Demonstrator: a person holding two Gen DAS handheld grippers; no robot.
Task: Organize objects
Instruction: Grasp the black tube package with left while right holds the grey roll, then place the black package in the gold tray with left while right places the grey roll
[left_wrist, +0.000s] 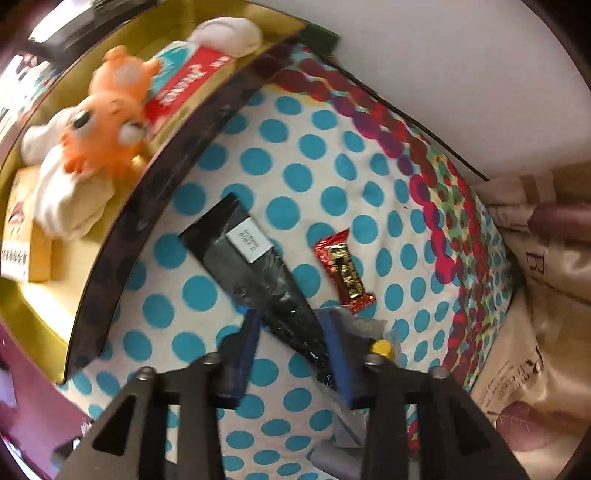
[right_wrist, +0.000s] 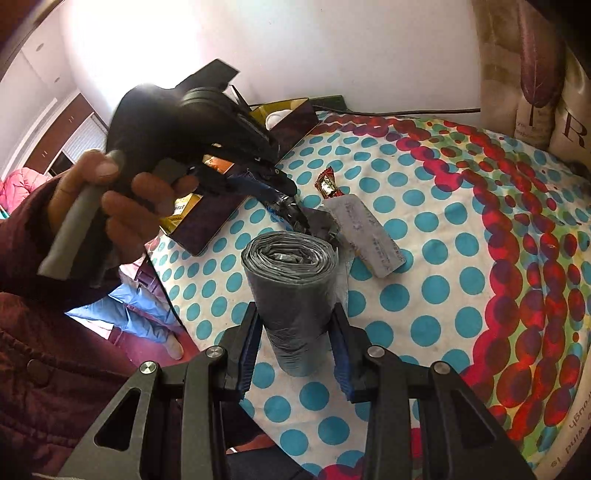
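My left gripper points down at the spotted bedspread. A glossy black packet with a white label lies there, its narrow end between the blue pads, which stand close to its sides without clearly pressing. A red chocolate bar lies just right of it. In the right wrist view, my right gripper is shut on an upright grey roll of bin bags. Beyond it lie a grey blister pack, the chocolate bar and the left gripper, held by a hand.
A dark box with a gold inside stands at the left and holds an orange toy, a red and teal carton and white cloth. A yellow-capped item lies by the right finger. A pillow and the wall bound the bed.
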